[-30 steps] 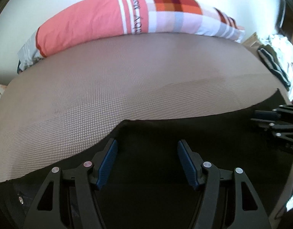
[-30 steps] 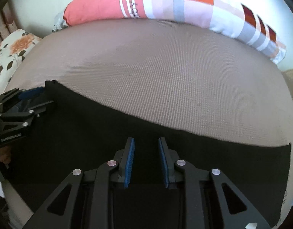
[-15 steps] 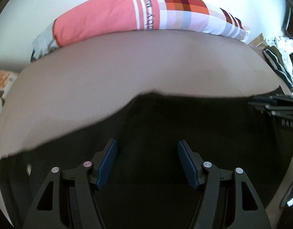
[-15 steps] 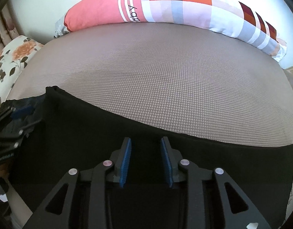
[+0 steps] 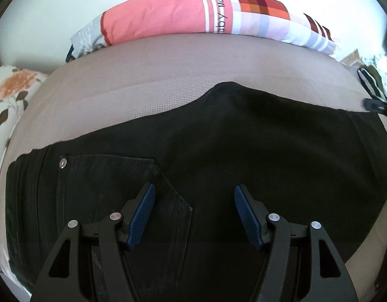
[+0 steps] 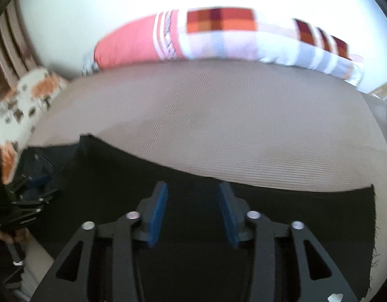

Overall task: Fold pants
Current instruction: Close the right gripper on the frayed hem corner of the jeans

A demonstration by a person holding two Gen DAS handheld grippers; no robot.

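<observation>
Black pants [image 5: 243, 151] lie flat on a taupe bed [image 5: 168, 75]. In the left wrist view the waist end with a back pocket [image 5: 133, 176] and a metal rivet [image 5: 63, 161] is at the left. My left gripper [image 5: 194, 196] is open and empty above the seat area. In the right wrist view the pants [image 6: 193, 176] stretch to the leg hem [image 6: 369, 214] at right. My right gripper [image 6: 193, 196] is open and empty above the leg. The left gripper shows at the left edge [image 6: 24, 196].
A long pink, white and plaid pillow [image 5: 218, 17] lies along the far edge of the bed by a white wall. A floral cushion [image 5: 9, 93] sits at the left. Other clothes [image 5: 374, 80] lie at the far right.
The left gripper has pulled back toward the waist, bringing the pocket into view. The right gripper's jaws have opened wider and it has shifted slightly, with motion blur.
</observation>
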